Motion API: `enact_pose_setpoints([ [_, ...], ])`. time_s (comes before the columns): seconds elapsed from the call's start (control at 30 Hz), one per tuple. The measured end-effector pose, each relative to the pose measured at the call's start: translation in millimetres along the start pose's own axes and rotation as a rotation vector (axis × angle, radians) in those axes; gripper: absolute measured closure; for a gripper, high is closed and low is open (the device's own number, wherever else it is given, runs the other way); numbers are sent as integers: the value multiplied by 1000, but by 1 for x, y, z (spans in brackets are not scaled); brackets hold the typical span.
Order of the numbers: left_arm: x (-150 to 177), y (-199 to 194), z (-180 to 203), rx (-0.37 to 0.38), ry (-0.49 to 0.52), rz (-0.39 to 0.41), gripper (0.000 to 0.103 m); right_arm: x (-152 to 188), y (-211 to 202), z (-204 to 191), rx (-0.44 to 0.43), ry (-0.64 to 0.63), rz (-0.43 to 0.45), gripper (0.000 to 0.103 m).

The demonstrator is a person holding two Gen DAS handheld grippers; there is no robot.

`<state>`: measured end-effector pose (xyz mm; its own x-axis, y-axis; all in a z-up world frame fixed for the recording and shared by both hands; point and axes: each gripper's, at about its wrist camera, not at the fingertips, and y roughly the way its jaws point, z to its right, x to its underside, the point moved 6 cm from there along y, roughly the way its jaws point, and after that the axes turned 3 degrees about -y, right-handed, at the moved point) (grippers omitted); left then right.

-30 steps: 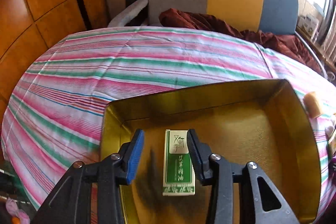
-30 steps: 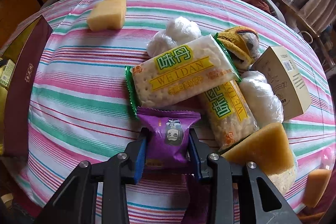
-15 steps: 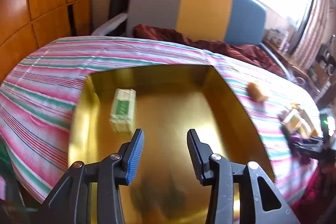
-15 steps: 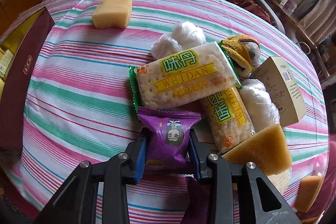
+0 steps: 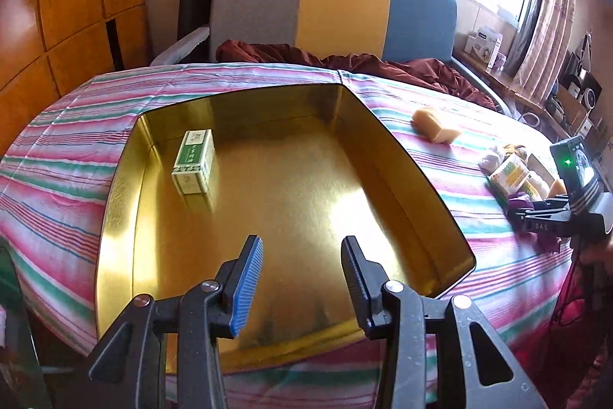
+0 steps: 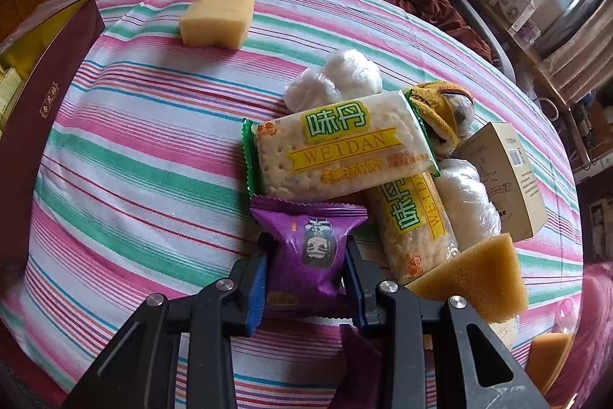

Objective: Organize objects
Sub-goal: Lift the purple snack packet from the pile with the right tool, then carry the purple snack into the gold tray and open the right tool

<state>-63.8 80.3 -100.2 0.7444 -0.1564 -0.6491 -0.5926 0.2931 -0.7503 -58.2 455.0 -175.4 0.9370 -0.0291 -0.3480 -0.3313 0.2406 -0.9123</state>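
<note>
Gold tin (image 5: 122, 217) on striped bed: green box (image 5: 193, 161) inside; left tool (image 5: 302, 284) above it, parted, empty; right tool (image 6: 306, 278) beside it, clamping purple packet (image 6: 310, 248).

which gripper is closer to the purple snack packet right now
Right. The right gripper is shut on the purple snack packet, a pad on each side. The left gripper is open over the gold tin, well away from the pile.
</note>
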Motion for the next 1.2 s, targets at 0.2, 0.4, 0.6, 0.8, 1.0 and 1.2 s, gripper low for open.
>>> enact_pose_setpoints([
  [0.2, 3, -8, -14, -10, -18, 13, 60, -2, 0, -1, 17, -19, 7, 68],
  [0.4, 4, -18, -29, -28, -38, 32, 60, 0, -4, -2, 25, -22, 15, 69],
  [0.6, 4, -24, -50, -46, -78, 37, 60, -6, -28, -2, -42, 42, 70, 69],
  [0.8, 1, -34, -75, -68, -140, 54, 60, -45, -98, -56, -307, 61, 244, 69],
  [1.0, -5, -52, -123, -132, -259, 97, 60, -74, -137, -198, -578, -99, 278, 68],
  [1.2, -2, -61, -169, -212, -377, 119, 60, -84, -107, -320, -742, -167, 145, 67],
])
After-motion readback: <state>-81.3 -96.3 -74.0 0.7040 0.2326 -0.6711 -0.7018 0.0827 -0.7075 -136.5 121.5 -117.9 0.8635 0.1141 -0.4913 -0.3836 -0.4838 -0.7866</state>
